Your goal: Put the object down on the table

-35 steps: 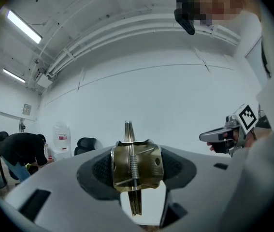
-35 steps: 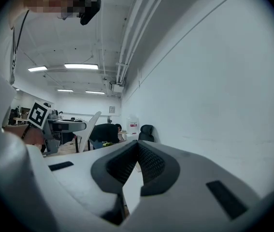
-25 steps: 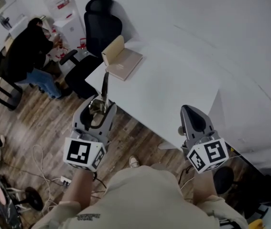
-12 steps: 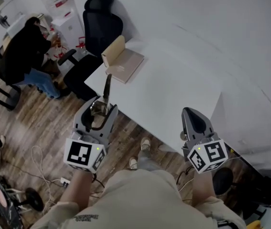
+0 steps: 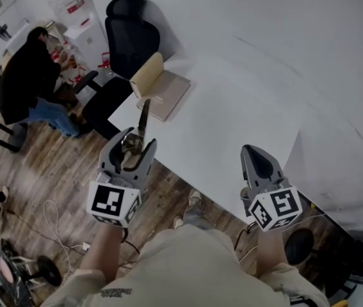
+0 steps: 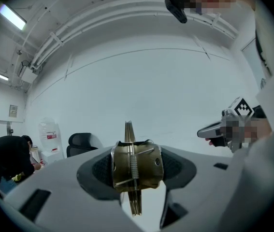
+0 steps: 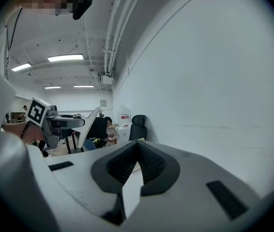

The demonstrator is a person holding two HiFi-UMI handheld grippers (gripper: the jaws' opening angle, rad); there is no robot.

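A brass-coloured metal clip (image 6: 136, 167) with a coiled spring down its middle sits gripped between the 2 jaws of the left gripper (image 5: 134, 141). The jaws stand fairly wide apart, and their dark ribbed pads press on the clip's 2 flat sides. A thin, flat stack of blades runs through the clip, sticking out above and below it. In the head view the blades' long end points away from the person, and its tip overlaps the near edge of the white table (image 5: 232, 120). The clip is held up in the air, off the table, with the gripper itself over the wooden floor (image 5: 53, 165) just beside the table's corner.

The right gripper (image 5: 251, 149) is held over the table's near edge, well apart from the left. Its jaws are clenched together at the tips, and nothing is between them.

A tan open box (image 5: 162, 88) lies on the table's far-left corner. Beyond it stands a black office chair (image 5: 127, 40), and further left a person in dark clothes (image 5: 24, 75) sits at another desk.
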